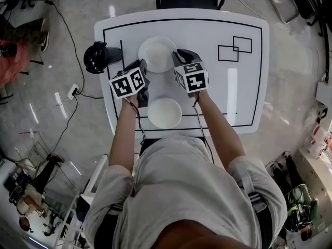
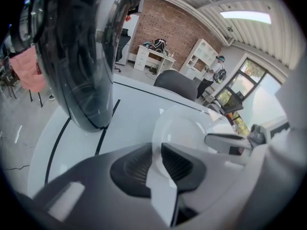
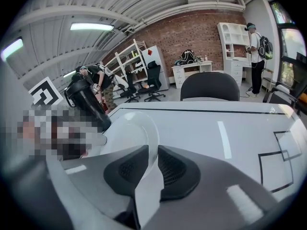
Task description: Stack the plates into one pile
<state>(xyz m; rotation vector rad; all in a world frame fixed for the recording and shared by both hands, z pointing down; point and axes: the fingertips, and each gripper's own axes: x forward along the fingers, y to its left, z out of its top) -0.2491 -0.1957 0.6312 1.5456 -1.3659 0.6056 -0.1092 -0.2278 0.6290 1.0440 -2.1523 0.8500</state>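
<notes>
Plate (image 1: 157,53) rim pinched within left gripper (image 1: 141,66) jaws and right gripper (image 1: 178,57) jaws.

In the head view, marker cubes cover the jaws of the left tool (image 1: 141,69) and right tool (image 1: 179,60), along with the side rims of the far plate (image 1: 157,53). The black jug (image 2: 81,56) runs past the top edge of the left gripper view.

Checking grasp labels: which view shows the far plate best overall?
Head view: the whole far plate shows, with the left gripper and right gripper shut on opposite sides of its rim. The left gripper view shows most of its inside, rim in its jaws; the right gripper view shows it nearly edge-on.
</notes>
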